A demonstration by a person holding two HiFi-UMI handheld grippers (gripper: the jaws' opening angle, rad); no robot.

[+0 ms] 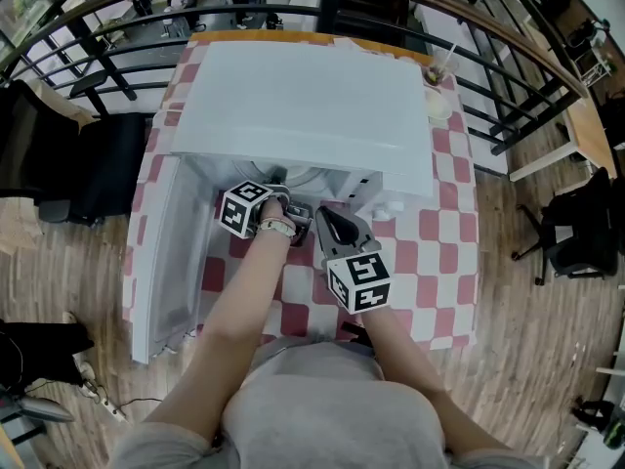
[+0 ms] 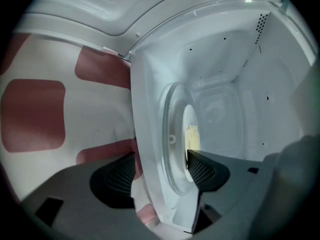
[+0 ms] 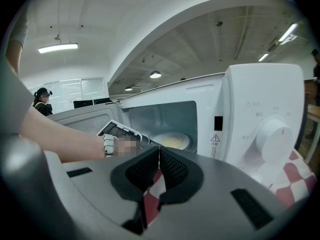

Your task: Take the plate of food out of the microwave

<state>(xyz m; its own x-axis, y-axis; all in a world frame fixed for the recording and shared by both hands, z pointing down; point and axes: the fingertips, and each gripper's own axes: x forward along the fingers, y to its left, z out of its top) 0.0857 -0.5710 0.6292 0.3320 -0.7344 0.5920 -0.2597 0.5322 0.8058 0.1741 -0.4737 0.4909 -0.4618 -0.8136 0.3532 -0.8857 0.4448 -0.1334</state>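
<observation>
The white microwave (image 1: 303,106) stands on a red-and-white checked tablecloth (image 1: 439,252), its door (image 1: 161,252) swung open to the left. Inside, on the glass turntable, lies a white plate (image 3: 172,141) with yellow food; the left gripper view shows the plate (image 2: 190,134) edge-on. My left gripper (image 2: 160,174) is at the cavity's mouth, rolled on its side, jaws wide open and holding nothing. One pad (image 2: 202,171) sits close to the plate's rim, the other (image 2: 117,176) shows against the cloth. My right gripper (image 3: 159,156) waits in front of the microwave, shut and empty.
The control panel with a round knob (image 3: 272,134) is right of the cavity. A cup with a straw (image 1: 437,96) stands at the table's back right corner. Black railings (image 1: 508,66) and dark chairs (image 1: 571,228) surround the table. A person (image 3: 42,101) stands far off.
</observation>
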